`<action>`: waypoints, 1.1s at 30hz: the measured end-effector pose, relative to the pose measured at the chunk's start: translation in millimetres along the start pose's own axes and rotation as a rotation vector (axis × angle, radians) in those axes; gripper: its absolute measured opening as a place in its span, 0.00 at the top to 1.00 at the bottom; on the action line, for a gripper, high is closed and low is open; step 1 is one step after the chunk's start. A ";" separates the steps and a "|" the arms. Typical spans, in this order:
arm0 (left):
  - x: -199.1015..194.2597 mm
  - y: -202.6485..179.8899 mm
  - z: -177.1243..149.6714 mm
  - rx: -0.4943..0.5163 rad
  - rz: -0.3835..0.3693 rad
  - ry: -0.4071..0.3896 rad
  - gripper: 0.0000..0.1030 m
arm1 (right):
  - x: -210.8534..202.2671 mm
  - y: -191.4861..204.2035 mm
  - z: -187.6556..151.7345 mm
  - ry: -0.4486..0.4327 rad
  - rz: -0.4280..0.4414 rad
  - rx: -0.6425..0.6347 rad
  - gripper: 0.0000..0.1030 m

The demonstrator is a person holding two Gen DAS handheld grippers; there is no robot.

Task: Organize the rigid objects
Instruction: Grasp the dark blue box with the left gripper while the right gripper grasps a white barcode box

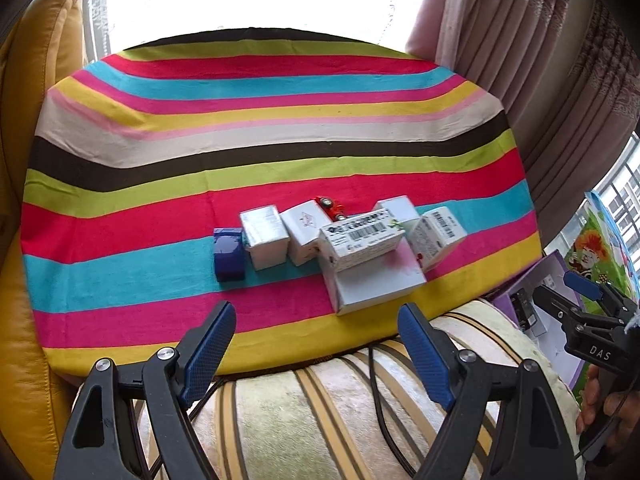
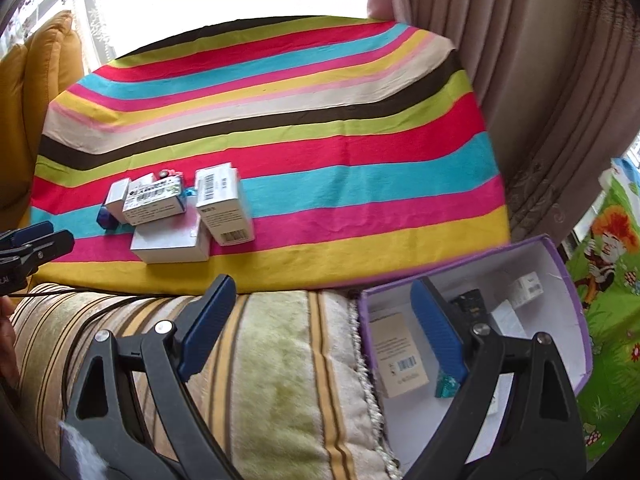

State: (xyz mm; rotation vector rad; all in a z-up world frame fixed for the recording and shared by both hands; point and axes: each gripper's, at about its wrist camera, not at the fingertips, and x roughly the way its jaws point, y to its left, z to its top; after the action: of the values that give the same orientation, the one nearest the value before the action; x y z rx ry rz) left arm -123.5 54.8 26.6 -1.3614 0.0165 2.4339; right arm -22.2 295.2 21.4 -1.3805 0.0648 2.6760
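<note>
Several white cartons (image 1: 360, 248) lie clustered on the striped cloth (image 1: 260, 160), one with a barcode label (image 1: 362, 238) resting on a flat white box (image 1: 376, 284). A small blue box (image 1: 229, 254) sits at their left and a red toy car (image 1: 331, 207) behind. My left gripper (image 1: 316, 354) hovers open and empty over the cloth's near edge, short of the cartons. My right gripper (image 2: 320, 328) is open and empty above the sofa arm, its right finger over a purple box (image 2: 560, 264) holding several small cartons. The same carton cluster (image 2: 176, 212) shows far left in the right wrist view.
A striped plush sofa arm (image 2: 272, 360) with a black cable (image 1: 380, 400) lies between cloth and grippers. Yellow leather cushions (image 1: 24, 160) stand at left, a pink curtain (image 2: 540, 80) at right, a cartoon play mat (image 2: 608, 280) beyond the purple box. A hand (image 1: 608, 408) holds the right gripper.
</note>
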 end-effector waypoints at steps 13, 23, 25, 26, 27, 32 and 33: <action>54.2 49.2 19.1 -0.062 0.121 0.120 0.27 | 46.8 48.7 36.6 0.056 0.101 -0.129 0.12; 109.8 63.2 34.4 -0.054 0.156 0.218 0.41 | 77.0 55.5 50.3 0.095 0.130 -0.137 0.12; 115.1 64.5 36.1 -0.062 0.146 0.221 0.45 | 82.1 57.9 52.9 0.097 0.134 -0.143 0.12; 116.1 63.4 36.8 -0.051 0.156 0.213 0.45 | 84.7 58.5 54.1 0.098 0.132 -0.145 0.12; 117.6 63.7 38.1 -0.044 0.163 0.212 0.45 | 86.9 59.0 55.0 0.100 0.135 -0.146 0.12; 116.8 66.0 40.6 -0.037 0.182 0.189 0.63 | 98.2 62.4 59.9 0.112 0.148 -0.151 0.28; 115.6 66.8 40.0 -0.042 0.181 0.186 0.70 | 100.7 63.0 60.4 0.119 0.150 -0.153 0.40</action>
State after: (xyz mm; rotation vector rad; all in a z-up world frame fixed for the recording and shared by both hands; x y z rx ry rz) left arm -232.1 33.5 -58.2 -1.6666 0.1415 2.4532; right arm -137.3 248.2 -26.8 -1.6424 -0.0265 2.7667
